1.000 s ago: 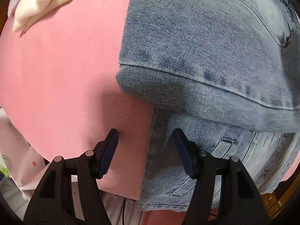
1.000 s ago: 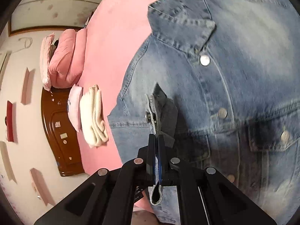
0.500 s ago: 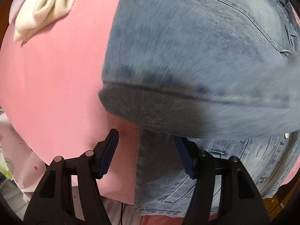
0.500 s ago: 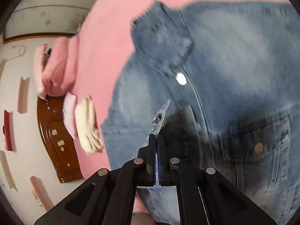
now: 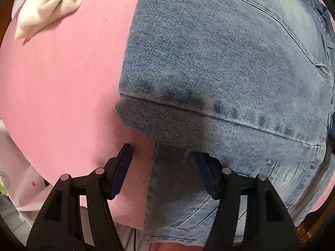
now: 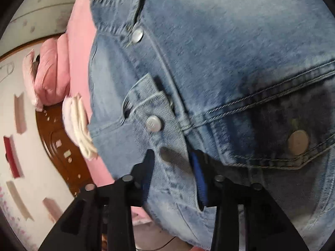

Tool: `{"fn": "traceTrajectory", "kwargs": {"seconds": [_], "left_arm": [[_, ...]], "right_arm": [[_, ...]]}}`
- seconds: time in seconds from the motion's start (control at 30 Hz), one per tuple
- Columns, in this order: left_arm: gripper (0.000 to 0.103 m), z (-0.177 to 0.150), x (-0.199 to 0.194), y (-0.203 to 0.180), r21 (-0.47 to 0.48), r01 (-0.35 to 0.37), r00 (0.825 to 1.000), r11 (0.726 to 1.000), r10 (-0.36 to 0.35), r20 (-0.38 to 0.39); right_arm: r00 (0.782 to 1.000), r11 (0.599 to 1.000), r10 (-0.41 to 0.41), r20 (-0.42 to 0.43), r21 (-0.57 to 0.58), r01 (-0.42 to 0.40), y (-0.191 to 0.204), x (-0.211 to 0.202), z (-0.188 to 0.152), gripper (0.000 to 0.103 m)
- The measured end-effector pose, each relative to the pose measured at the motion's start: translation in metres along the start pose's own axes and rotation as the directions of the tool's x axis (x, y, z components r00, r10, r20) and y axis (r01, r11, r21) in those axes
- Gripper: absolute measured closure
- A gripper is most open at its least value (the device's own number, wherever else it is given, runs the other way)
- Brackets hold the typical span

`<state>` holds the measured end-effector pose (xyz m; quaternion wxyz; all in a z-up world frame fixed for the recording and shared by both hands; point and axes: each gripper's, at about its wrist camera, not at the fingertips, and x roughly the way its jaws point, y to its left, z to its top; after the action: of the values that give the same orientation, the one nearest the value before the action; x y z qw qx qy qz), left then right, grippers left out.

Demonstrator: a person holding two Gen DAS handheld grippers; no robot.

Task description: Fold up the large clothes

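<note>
Lying spread over the pink bed [image 5: 58,79] is one denim jacket [image 5: 219,67], front side up in the right wrist view, its collar [image 6: 117,6] pointing toward the bed's far edge and its hem reaching the near edge. One sleeve [image 5: 209,115] is folded across the body of the jacket, its broad cuff end running slantwise just ahead of the left gripper [image 5: 163,173]. On the front I count three metal snap buttons: one [image 6: 137,36] by the collar, one [image 6: 153,123] on the cuff strip that lies over the placket, and one [image 6: 297,142] on the single chest pocket flap [image 6: 272,125] in sight.

The right gripper [image 6: 171,173] has its two fingers spread apart on either side of that cuff strip, the denim lying between them but not pinched. The left gripper's two fingers stand wide too, one finger [image 5: 121,173] over bare pink sheet, the other over the jacket's lower side edge, tucked under the overhanging sleeve; neither grips cloth.

Farther out, one folded cream towel [image 5: 50,2] rests near the bed's far left corner. In the right wrist view two pink pillows [image 6: 48,77] are stacked at the bed's edge, against one dark wooden headboard [image 6: 62,152].
</note>
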<state>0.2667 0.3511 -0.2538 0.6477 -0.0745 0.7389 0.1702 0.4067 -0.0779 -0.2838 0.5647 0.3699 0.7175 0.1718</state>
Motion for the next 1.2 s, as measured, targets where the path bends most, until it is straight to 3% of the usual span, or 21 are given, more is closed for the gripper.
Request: {"fn": "traceTrajectory", "kwargs": {"seconds": [0.1,0.13,0.17,0.33,0.43,0.63,0.77,0.83,0.93,1.1,1.2], "left_arm": [[0.044,-0.004,0.013,0.007,-0.008,0.002,1.0,1.0,-0.002,-0.002],[0.044,-0.003,0.012,0.009,-0.009,0.001,1.0,1.0,-0.001,-0.001],[0.044,0.001,0.013,0.014,-0.008,-0.001,1.0,1.0,0.001,0.0],[0.044,0.004,0.007,0.007,0.002,-0.023,1.0,1.0,0.023,0.012],[0.044,0.006,0.001,0.008,0.007,-0.038,0.999,0.999,0.038,0.032],[0.044,0.03,-0.033,0.015,0.013,-0.081,0.988,0.997,0.079,0.129],[0.044,0.047,-0.047,0.024,-0.024,-0.064,0.987,0.998,0.067,0.147],[0.044,0.052,-0.049,0.028,-0.036,-0.046,0.99,0.998,0.051,0.129],[0.044,0.052,-0.046,0.026,-0.043,-0.048,0.991,0.998,0.052,0.122],[0.044,0.059,-0.034,0.026,-0.051,-0.065,0.993,0.997,0.07,0.1],[0.044,0.062,-0.035,0.039,-0.064,-0.098,0.991,0.993,0.103,0.086]], "right_arm": [[0.998,0.997,-0.056,0.014,-0.05,0.057,0.009,0.004,-0.005,0.066],[0.997,0.995,-0.069,0.021,-0.064,0.07,0.013,0.005,-0.007,0.077],[0.998,0.995,-0.065,0.023,-0.08,0.067,0.018,0.006,-0.009,0.099],[0.995,0.986,-0.055,0.081,-0.151,0.067,0.054,-0.008,-0.022,0.099],[0.989,0.991,0.045,0.141,-0.128,-0.027,0.076,-0.035,-0.019,0.1],[0.928,0.955,0.238,0.288,-0.245,-0.169,0.13,-0.126,-0.015,0.1],[0.883,0.93,0.287,0.372,-0.328,-0.164,0.139,-0.183,-0.018,0.1],[0.875,0.936,0.249,0.415,-0.335,-0.107,0.128,-0.203,-0.016,0.1],[0.897,0.972,0.109,0.427,-0.235,-0.006,0.096,-0.207,-0.004,0.1],[0.914,0.989,-0.126,0.386,-0.026,0.147,0.011,-0.167,0.013,0.1],[0.913,0.98,-0.199,0.356,0.048,0.194,-0.014,-0.152,0.011,0.1]]}}
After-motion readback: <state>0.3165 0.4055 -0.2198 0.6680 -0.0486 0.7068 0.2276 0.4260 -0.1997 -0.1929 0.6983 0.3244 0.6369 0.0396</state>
